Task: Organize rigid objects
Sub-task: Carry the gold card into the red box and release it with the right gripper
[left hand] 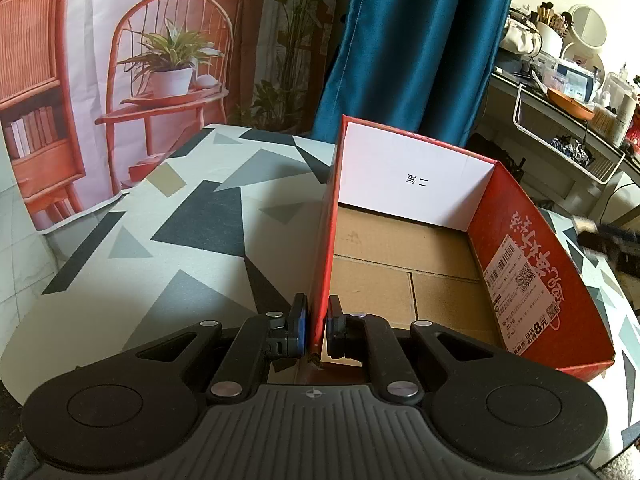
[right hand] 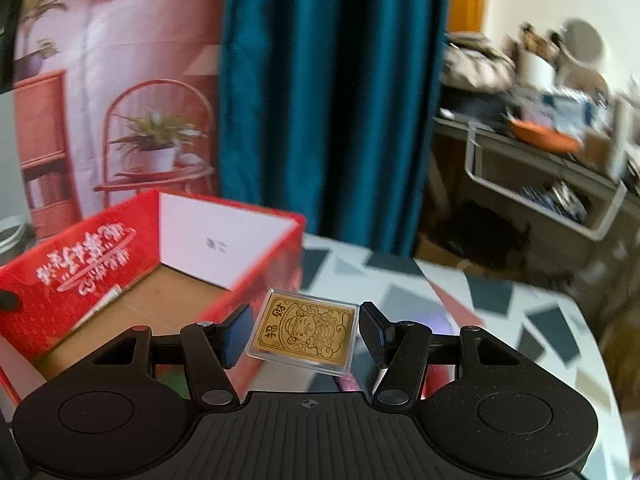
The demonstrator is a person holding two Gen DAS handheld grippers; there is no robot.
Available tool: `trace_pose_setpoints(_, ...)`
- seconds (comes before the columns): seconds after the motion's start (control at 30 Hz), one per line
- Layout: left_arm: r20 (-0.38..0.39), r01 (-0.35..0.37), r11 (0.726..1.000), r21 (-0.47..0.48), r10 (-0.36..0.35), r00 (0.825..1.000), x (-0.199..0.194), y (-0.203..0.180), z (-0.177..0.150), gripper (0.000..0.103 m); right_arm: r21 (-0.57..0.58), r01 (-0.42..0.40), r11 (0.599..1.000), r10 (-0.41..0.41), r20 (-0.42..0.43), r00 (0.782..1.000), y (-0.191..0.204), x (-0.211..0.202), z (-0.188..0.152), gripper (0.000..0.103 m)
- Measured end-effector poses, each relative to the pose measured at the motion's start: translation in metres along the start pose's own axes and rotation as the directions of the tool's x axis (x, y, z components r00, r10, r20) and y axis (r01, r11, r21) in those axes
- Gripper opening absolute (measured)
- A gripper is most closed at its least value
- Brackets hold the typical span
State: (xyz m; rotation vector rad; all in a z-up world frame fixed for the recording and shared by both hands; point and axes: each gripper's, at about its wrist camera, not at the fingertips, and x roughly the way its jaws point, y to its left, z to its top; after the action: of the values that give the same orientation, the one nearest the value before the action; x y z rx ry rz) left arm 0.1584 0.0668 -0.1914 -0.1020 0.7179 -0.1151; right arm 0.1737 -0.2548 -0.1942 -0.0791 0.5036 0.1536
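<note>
A red cardboard box (left hand: 540,264) with a brown floor and a white inner end wall stands open on the patterned table (left hand: 180,220). Nothing lies in the part of it that shows. My left gripper (left hand: 318,324) is shut on the box's near left wall, one finger inside and one outside. In the right wrist view the box (right hand: 80,264) is at the left. My right gripper (right hand: 306,336) holds a gold picture card in a clear case (right hand: 306,330) between its fingers, lifted above the table (right hand: 500,300) just right of the box's right wall.
A blue curtain (left hand: 420,40) hangs behind the table, with a printed backdrop of orange furniture (left hand: 120,80) to its left. A cluttered shelf with a white wire rack (left hand: 568,120) stands at the right. Small pink things (right hand: 350,384) lie under the right gripper.
</note>
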Motion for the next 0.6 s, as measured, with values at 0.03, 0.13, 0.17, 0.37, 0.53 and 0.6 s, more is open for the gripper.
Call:
trace_pose_setpoints(0.03,0.000,0.000,1.000,0.000,0.000,1.000,0.000,0.000,0.000,0.010,-0.020,-0.017,1.000,0.017,0.005,1.000,0.003,0.003,0.007,0.055)
trace_pose_setpoints(0.13,-0.001,-0.001,1.000,0.001,0.001,1.000,0.000,0.000,0.000,0.010,-0.094,-0.084,0.992,0.086,0.017,0.996,0.015,0.012,0.025,0.055)
trace_pose_setpoints(0.17,-0.001,-0.001,1.000,0.001,0.001,1.000,0.000,0.000,0.000,0.010,-0.119,-0.114,0.986,0.116,0.012,0.993,0.020,0.016,0.031,0.055)
trace_pose_setpoints(0.37,-0.005,-0.004,1.000,0.005,0.004,1.000,0.000,0.000,0.000,0.011,-0.224,-0.234,0.946,0.221,-0.080,0.972,0.053,0.047,0.037,0.055)
trace_pose_setpoints(0.53,-0.003,-0.002,1.000,-0.006,0.002,1.000,-0.001,0.002,0.000,0.012,-0.217,-0.267,0.939,0.243,-0.129,0.961,0.067,0.061,0.033,0.054)
trace_pose_setpoints(0.6,0.003,0.003,1.000,-0.008,-0.003,1.000,-0.001,0.003,-0.001,0.011,-0.215,-0.274,0.937,0.248,-0.141,0.959,0.068,0.064,0.030,0.054)
